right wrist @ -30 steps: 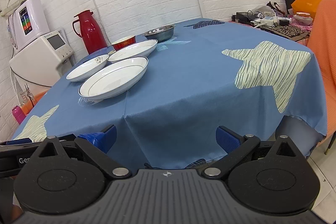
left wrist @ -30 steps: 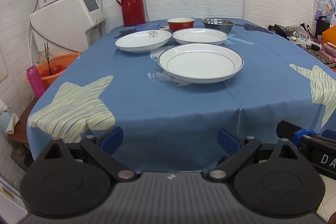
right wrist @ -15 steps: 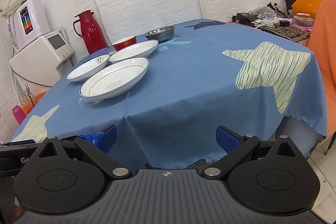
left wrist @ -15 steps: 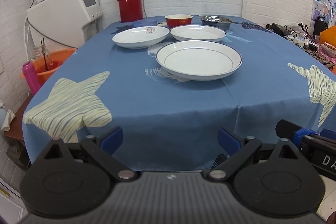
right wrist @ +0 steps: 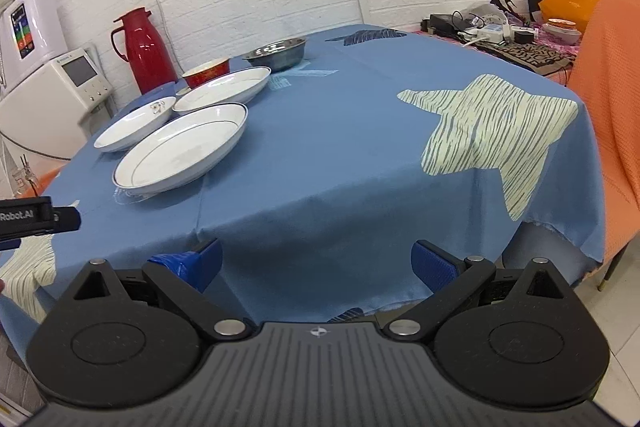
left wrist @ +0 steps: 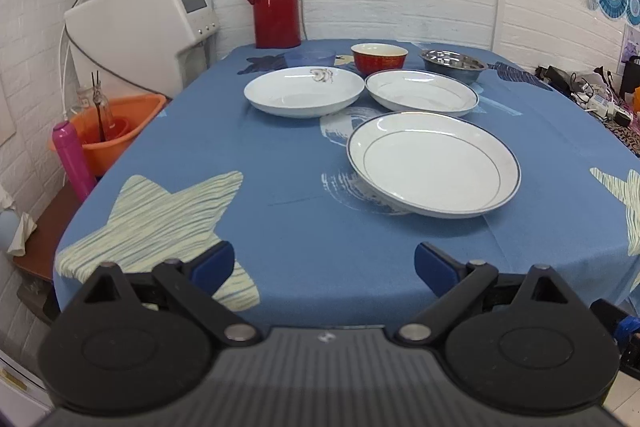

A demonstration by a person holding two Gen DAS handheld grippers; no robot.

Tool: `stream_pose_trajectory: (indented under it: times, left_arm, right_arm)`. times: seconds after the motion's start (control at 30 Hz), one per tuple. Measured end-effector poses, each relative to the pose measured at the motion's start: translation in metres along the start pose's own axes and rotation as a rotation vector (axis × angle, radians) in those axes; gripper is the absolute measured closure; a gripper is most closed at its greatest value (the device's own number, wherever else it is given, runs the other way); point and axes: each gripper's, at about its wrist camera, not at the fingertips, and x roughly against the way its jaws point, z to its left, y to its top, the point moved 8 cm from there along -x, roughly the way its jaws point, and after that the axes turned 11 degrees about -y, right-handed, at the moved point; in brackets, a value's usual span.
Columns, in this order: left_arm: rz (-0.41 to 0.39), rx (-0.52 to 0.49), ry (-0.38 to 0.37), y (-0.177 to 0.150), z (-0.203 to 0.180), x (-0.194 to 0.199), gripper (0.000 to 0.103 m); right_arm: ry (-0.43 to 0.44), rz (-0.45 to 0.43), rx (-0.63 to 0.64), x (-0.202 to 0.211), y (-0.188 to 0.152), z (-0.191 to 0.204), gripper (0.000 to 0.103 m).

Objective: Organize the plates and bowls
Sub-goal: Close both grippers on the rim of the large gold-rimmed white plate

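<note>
Three white plates lie on the blue tablecloth (left wrist: 304,227): a large rimmed plate (left wrist: 434,165) (right wrist: 180,149) nearest, a second rimmed plate (left wrist: 422,93) (right wrist: 222,89) behind it, and a patterned plate (left wrist: 304,91) (right wrist: 136,123) to their left. Behind them stand a red bowl (left wrist: 379,57) (right wrist: 207,71), a steel bowl (left wrist: 453,63) (right wrist: 276,53) and a small blue bowl (left wrist: 310,58). My left gripper (left wrist: 324,265) hangs open over the table's near edge, well short of the large plate. My right gripper (right wrist: 318,263) is open at the near edge, right of the plates, holding nothing.
A red thermos (left wrist: 276,1) (right wrist: 142,49) stands at the back. White appliances (left wrist: 144,27), an orange basin (left wrist: 110,131) and a pink bottle (left wrist: 74,161) sit left of the table. An orange covered chair (right wrist: 608,115) and a cluttered side surface (right wrist: 504,35) are on the right.
The left gripper has moved forward and left over the table edge, so the plates look closer. The right gripper has shifted slightly forward. Both stay open.
</note>
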Motion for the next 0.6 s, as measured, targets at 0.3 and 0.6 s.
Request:
stream_pose_trajectory:
  times: [0.3, 0.6]
  left_arm:
    - [0.058, 0.048, -0.026, 0.03, 0.023, -0.037, 0.007]
    - [0.142, 0.046, -0.034, 0.059, 0.034, -0.103, 0.007]
  right_arm:
    - [0.05, -0.028, 0.097, -0.042, 0.069, 0.048, 0.014]
    - [0.065, 0.056, 0.22, -0.111, 0.097, 0.101, 0.015]
